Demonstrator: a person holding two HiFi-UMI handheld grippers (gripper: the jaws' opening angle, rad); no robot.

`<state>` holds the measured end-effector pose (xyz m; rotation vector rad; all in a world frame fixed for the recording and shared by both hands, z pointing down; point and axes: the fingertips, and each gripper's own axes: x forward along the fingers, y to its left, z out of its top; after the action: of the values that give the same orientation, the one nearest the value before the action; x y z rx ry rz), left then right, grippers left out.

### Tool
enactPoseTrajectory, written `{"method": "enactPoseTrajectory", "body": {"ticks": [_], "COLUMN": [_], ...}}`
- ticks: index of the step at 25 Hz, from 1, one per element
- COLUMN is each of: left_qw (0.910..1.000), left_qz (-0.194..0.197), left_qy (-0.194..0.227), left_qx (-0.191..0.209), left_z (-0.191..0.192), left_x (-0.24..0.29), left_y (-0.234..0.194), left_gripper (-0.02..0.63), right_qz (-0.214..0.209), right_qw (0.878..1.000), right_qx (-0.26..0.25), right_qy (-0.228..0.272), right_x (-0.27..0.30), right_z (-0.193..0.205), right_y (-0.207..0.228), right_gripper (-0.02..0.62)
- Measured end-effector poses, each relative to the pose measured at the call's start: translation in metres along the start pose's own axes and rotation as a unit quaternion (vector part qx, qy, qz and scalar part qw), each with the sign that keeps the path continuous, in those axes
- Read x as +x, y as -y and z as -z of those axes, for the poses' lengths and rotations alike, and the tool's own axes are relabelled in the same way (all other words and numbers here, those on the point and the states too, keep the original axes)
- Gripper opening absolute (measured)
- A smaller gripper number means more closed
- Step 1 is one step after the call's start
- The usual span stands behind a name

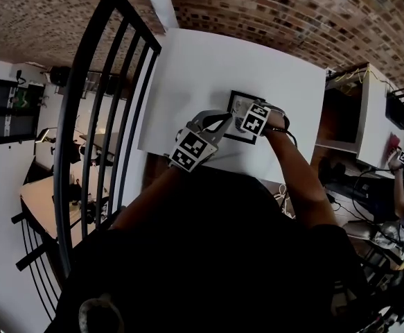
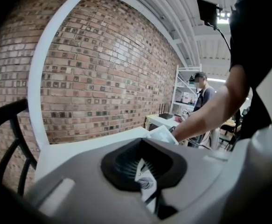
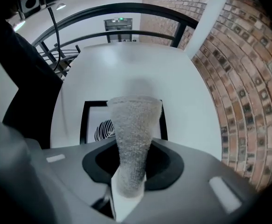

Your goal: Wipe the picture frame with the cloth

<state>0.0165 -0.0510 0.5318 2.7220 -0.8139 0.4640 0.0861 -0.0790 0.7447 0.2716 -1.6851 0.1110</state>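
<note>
A black picture frame [image 1: 239,107] with a black-and-white swirl print lies on the white table [image 1: 208,61]. In the head view both grippers crowd over it and hide most of it. My left gripper [image 1: 212,125] is shut on the frame's edge; the print and black border show between its jaws [image 2: 147,183]. My right gripper [image 1: 257,121] is shut on a grey terry cloth [image 3: 133,129]. The cloth sticks out forward from the jaws and its end rests over the middle of the frame [image 3: 93,125].
A black metal railing [image 1: 104,116] runs along the table's left side. A brick wall [image 1: 271,5] stands behind the table. To the right is a white desk [image 1: 368,109] with cables, and another person [image 1: 402,179] works beyond it.
</note>
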Motion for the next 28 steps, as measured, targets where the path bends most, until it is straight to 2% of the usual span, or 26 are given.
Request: {"method": "enactPoseTrajectory", "body": {"ticks": [5, 10, 18, 28], "left_qw": [0.9998, 0.9994, 0.9993, 0.9999], "left_qz": [-0.018, -0.032, -0.032, 0.016], "left_qy": [-0.001, -0.002, -0.005, -0.004], "left_qx": [-0.008, -0.015, -0.018, 0.004], "left_z": [0.005, 0.011, 0.017, 0.004], "left_x": [-0.011, -0.021, -0.022, 0.006], "left_y": [-0.004, -0.009, -0.01, 0.007], "left_gripper": [0.002, 0.002, 0.002, 0.002], "right_qz": [-0.014, -0.031, -0.04, -0.023], "right_qw": [0.999, 0.998, 0.998, 0.999], "right_qx": [-0.034, -0.058, -0.047, 0.005], "right_qy": [0.014, 0.008, -0.011, -0.022], "right_x": [0.005, 0.018, 0.029, 0.015], "right_z": [-0.037, -0.05, -0.026, 0.024], "right_y": [-0.018, -0.038, -0.045, -0.036], "right_gripper": [0.115, 0.115, 0.115, 0.115]}}
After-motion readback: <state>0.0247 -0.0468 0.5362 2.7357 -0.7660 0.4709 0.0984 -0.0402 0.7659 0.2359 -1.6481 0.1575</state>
